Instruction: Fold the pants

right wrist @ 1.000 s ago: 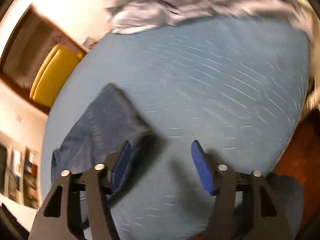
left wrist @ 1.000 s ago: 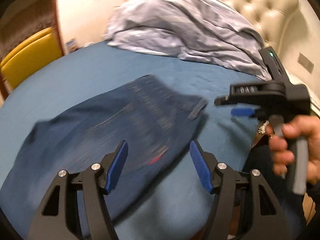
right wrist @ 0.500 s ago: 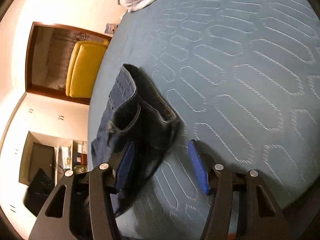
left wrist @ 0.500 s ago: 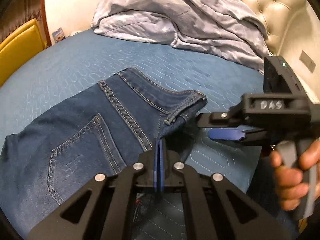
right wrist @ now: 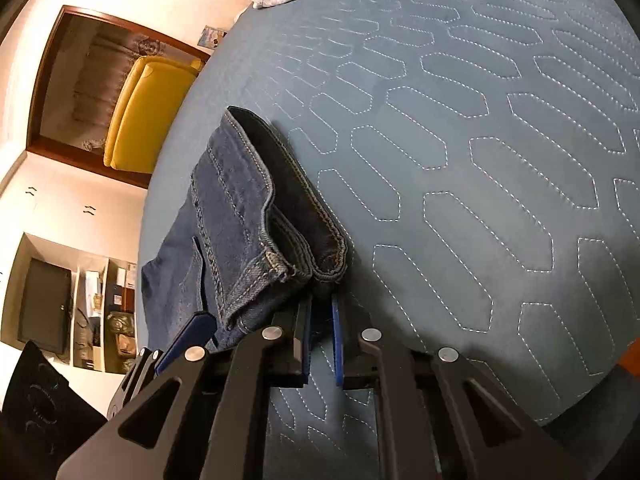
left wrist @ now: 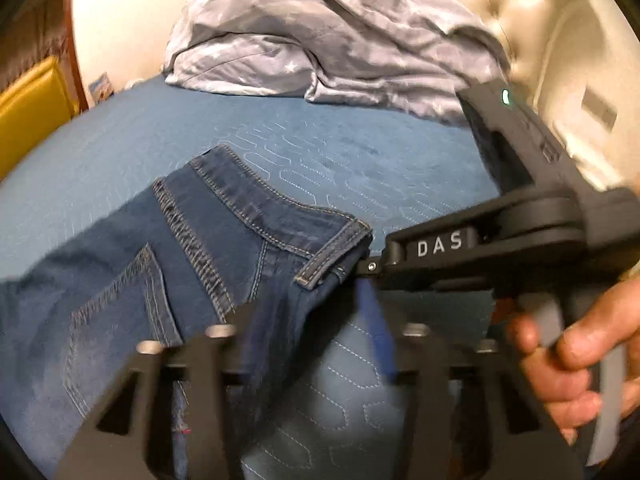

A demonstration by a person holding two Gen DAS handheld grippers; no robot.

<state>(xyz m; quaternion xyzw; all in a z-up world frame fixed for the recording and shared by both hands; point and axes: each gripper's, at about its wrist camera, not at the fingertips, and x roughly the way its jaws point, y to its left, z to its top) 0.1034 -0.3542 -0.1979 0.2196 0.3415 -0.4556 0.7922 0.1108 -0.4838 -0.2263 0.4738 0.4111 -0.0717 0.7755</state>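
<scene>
One pair of jeans (left wrist: 168,280) is lying on the blue quilted bedspread (left wrist: 360,160), filling the lower left of the left wrist view, waistband corner reaching toward frame centre.

Two grippers are showing. The left gripper (left wrist: 316,332) is sitting at the bottom of its own view, motion-blurred; its jaws are opening, spread wide apart, with denim lying between them but not pinched. The right gripper (right wrist: 320,336) is at the bottom centre of its view; its jaws are closing, nearly pressed together, pinching the waistband corner of the jeans (right wrist: 248,232). In the left wrist view it is coming in from the right, one hand (left wrist: 572,360) squeezing its handle.

One crumpled grey duvet (left wrist: 328,40) is lying across the top of the frame, one tufted cream headboard (left wrist: 500,4) in the upper right, one yellow chair (right wrist: 148,112) in the upper left of the right wrist view.
</scene>
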